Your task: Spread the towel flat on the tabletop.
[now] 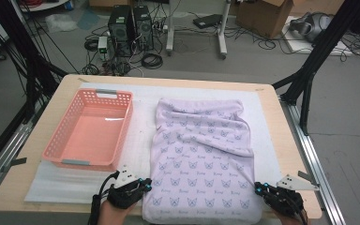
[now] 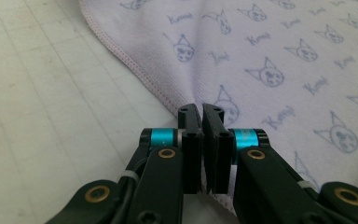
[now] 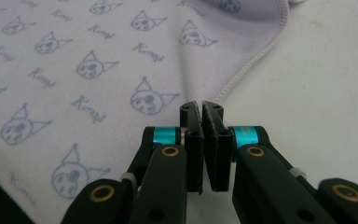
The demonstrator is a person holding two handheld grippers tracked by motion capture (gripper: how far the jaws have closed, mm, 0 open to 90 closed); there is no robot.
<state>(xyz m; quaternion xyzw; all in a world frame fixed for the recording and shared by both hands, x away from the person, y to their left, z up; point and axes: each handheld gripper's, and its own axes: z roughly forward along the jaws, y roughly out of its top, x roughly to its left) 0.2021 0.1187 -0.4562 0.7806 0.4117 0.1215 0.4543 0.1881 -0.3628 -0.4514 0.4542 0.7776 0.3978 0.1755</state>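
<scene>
A lilac towel (image 1: 201,150) printed with small cat faces lies spread along the white mat, rumpled at its far end. My left gripper (image 1: 146,183) sits at the towel's near left edge, and my right gripper (image 1: 258,187) at its near right edge. In the left gripper view, the left gripper (image 2: 201,109) has its jaws shut, with the stitched hem of the towel (image 2: 270,56) pinched between the tips. In the right gripper view, the right gripper (image 3: 200,106) is likewise shut on the hem of the towel (image 3: 74,46).
An empty pink plastic basket (image 1: 125,126) stands on the white mat (image 1: 143,122) to the left of the towel. The wooden table (image 1: 61,98) has bare margins around the mat. Black frame posts stand at both sides, and computers and cables lie on the floor beyond.
</scene>
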